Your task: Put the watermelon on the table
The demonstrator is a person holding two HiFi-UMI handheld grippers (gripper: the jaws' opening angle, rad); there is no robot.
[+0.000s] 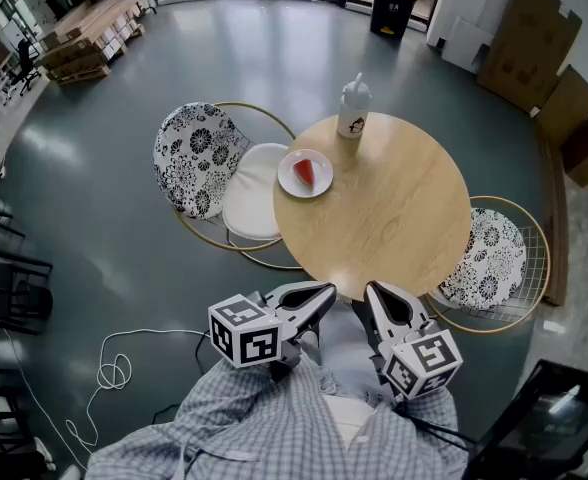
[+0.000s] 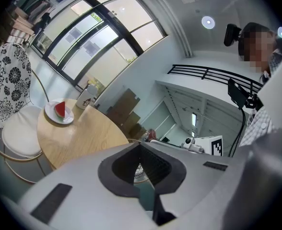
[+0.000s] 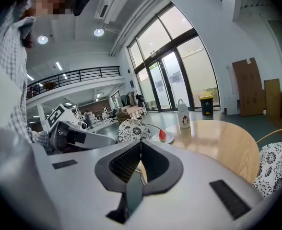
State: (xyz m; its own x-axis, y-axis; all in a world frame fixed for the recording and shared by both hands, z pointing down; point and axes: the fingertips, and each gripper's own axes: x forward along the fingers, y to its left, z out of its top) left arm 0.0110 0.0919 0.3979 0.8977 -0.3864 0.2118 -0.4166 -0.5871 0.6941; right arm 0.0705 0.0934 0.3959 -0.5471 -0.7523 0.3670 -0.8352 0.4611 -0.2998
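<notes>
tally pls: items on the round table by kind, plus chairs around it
watermelon slice: 1
plate: 1
bottle: 1
chairs: 2
Total: 5

Round wooden table (image 1: 404, 223): plate (image 1: 287, 166), bottle (image 1: 353, 108)

One table (image 1: 394, 213), two chairs (image 1: 196, 156) (image 1: 496, 260), one plate (image 1: 286, 175), one watermelon slice (image 1: 303, 173), one bottle (image 1: 353, 108), two grippers (image 1: 326, 293) (image 1: 372, 290).
</notes>
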